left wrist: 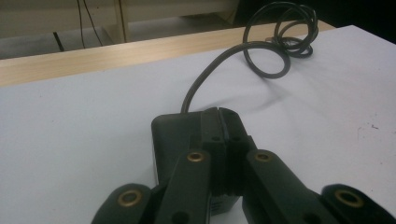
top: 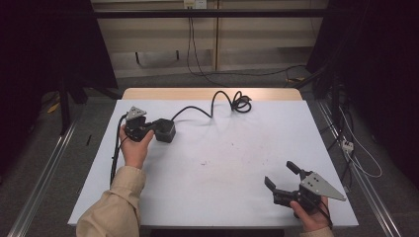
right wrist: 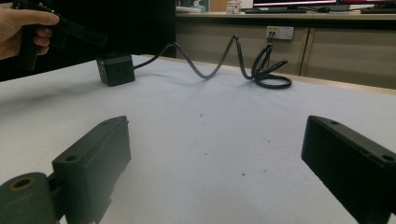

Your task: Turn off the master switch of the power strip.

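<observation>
A black cube-shaped power block (top: pixel 166 131) sits on the white table at the back left. Its black cable (top: pixel 195 109) runs right to a loose coil (top: pixel 240 102) near the far edge. My left gripper (top: pixel 153 129), held in a hand, points right and rests over the block's near side. In the left gripper view its jaws (left wrist: pixel 223 115) are pressed together above the block (left wrist: pixel 170 140), with nothing between them. My right gripper (top: pixel 279 173) is at the front right, open wide over bare table (right wrist: pixel 217 130). From there the block (right wrist: pixel 116 69) and coil (right wrist: pixel 271 77) lie far ahead.
A white sheet (top: pixel 222 163) covers the table, with a wooden strip (top: pixel 197 94) showing at the far edge. Metal rails (top: pixel 44 168) run along the floor on both sides. Loose cables (top: pixel 353 148) lie on the floor at the right. Cabinets and a wall socket (right wrist: pixel 278 32) stand behind.
</observation>
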### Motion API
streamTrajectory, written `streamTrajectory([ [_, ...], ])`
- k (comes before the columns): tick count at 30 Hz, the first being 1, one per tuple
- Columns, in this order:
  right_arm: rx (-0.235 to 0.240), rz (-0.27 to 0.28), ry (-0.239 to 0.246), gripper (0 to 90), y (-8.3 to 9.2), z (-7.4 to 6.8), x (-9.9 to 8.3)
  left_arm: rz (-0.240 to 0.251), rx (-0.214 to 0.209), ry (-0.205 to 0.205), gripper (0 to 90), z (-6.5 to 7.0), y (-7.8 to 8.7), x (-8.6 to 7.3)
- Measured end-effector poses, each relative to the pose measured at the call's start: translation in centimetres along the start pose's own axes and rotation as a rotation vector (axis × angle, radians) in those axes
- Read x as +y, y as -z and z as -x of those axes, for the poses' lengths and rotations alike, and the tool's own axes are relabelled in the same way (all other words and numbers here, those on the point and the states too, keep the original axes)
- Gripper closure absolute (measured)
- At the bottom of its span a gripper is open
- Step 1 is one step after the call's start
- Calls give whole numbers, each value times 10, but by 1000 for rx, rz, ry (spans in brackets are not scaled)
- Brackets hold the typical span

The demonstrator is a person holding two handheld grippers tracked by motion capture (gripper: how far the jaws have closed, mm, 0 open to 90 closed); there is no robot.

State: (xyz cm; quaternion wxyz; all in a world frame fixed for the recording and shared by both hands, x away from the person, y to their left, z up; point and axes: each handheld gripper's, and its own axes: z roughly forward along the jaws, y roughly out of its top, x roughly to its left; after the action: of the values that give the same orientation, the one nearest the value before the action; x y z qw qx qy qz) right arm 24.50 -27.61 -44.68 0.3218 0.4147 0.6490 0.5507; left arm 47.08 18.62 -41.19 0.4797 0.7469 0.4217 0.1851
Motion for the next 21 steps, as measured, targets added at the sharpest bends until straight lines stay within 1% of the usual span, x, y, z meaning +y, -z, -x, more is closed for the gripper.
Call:
streamTrajectory([
  [1, 0, 0, 0, 72, 0, 0, 0, 0, 1, 8, 900, 0, -1, 0],
  [2, 0, 1, 0, 72, 0, 0, 0, -11, 1, 1, 900, 0, 0, -1],
  [3, 0, 1, 0, 72, 0, 0, 0, -10, 1, 12, 900, 0, -1, -1],
  [7, 1, 2, 2, 72, 0, 0, 0, -19, 7, 2, 900, -2, -1, -1],
  [8, 1, 3, 2, 72, 0, 0, 0, -8, 10, 13, 900, -2, -2, -1],
  [9, 0, 2, 2, 72, 0, 0, 0, -11, 13, 8, 900, -3, -2, -1],
  [10, -1, 1, 1, 72, 0, 0, 0, -1, 11, 19, 900, -3, -2, -1],
  [11, -1, 1, 0, 72, 0, 0, 0, -9, 12, 9, 900, -3, -2, -1],
  [13, -2, 2, -1, 72, 1, 0, 0, -9, 13, 7, 900, -3, -3, -2],
  [18, -3, 4, -3, 72, 1, 1, 0, 0, 1, 20, 900, -1, -4, -2],
  [21, -3, 3, -3, 72, 1, 1, 0, -1, 3, 18, 900, -1, -5, -1],
])
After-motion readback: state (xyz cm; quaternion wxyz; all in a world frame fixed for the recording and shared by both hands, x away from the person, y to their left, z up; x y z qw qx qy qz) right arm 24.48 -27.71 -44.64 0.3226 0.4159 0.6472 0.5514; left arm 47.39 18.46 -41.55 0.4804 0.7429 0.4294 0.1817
